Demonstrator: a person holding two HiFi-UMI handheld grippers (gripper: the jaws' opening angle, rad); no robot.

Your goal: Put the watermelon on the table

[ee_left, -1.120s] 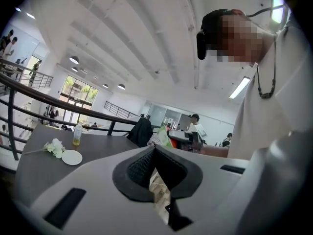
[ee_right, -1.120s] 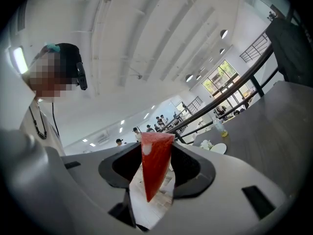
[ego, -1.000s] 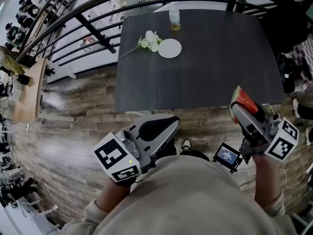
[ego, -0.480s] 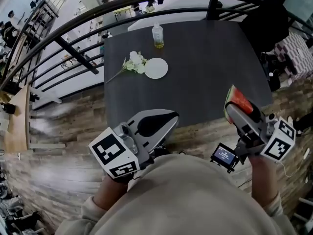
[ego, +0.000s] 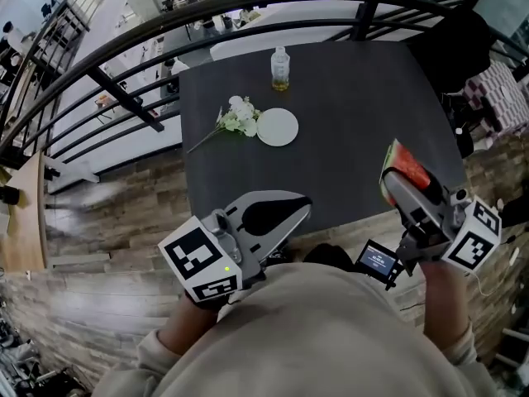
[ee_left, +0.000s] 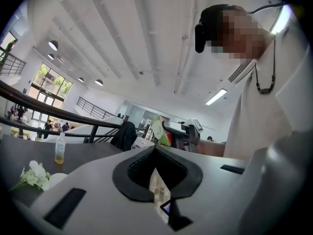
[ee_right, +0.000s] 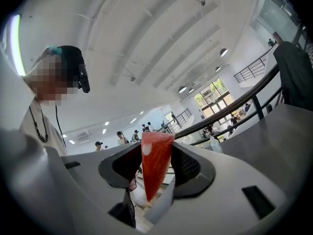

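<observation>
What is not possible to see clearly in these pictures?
- Bottle, head view: its label is too small to read.
- Watermelon slice, head view: the right gripper hides its rear part.
- Table, head view: the left gripper covers part of its near edge.
- Small screen, head view: its writing is too small.

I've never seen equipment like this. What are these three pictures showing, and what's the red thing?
A person holds a two-jaw gripper in each hand; the patterned cubes belong to them. The head view looks down from a camera on the person's head. The other two cameras ride on the grippers, looking along their jaws. The right gripper grips a watermelon slice. The left gripper is shut and empty. On the dark table are a bottle, a white plate and white flowers.
</observation>
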